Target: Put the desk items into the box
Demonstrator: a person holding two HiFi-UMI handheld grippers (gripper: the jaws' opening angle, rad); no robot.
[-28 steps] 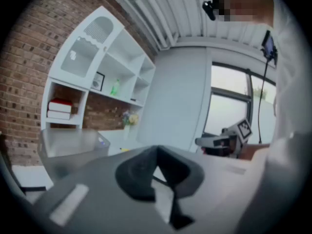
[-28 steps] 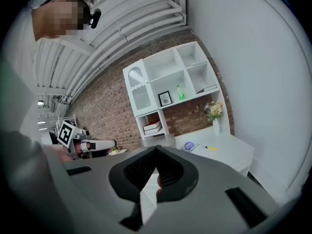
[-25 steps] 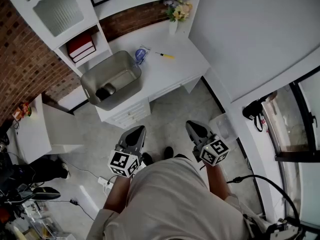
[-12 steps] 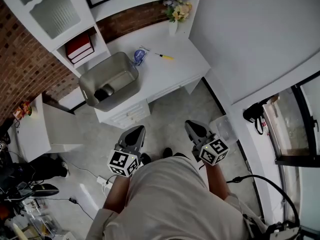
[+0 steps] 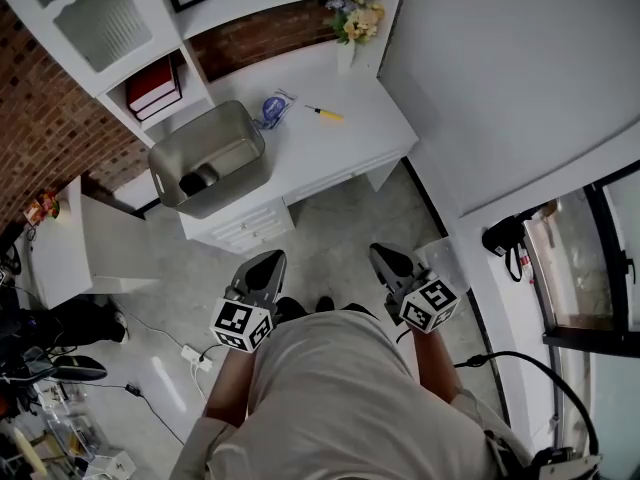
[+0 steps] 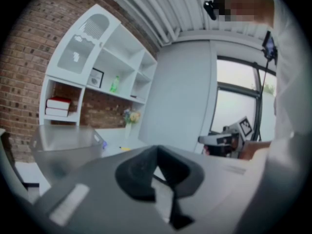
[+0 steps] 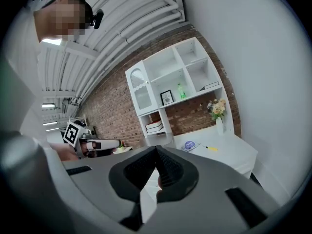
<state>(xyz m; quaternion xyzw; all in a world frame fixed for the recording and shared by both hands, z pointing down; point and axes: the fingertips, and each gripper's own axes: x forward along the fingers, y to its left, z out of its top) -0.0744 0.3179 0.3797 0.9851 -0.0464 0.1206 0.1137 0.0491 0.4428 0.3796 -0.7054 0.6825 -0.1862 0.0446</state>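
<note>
A grey metal box (image 5: pixel 232 133) stands on the left part of the white desk (image 5: pixel 370 118), with a dark item (image 5: pixel 192 181) lying inside it. A blue item in a clear pack (image 5: pixel 272 108) and a small yellow tool (image 5: pixel 325 113) lie on the desktop to its right. My left gripper (image 5: pixel 262 273) and right gripper (image 5: pixel 388 264) hang over the floor, well short of the desk. Both are shut with nothing in them. The right gripper view shows the blue pack (image 7: pixel 189 145) and the yellow tool (image 7: pixel 212 149) far ahead.
A vase of flowers (image 5: pixel 350 28) stands at the desk's back right corner. Shelves with red books (image 5: pixel 152 86) rise behind the box. A low white cabinet (image 5: pixel 70 258) stands left of the desk. Cables and a power strip (image 5: pixel 192 356) lie on the floor at the left.
The desk and the box have drifted a little to the left in the head view as the person moves. Both grippers stay shut, held side by side in front of the body.
</note>
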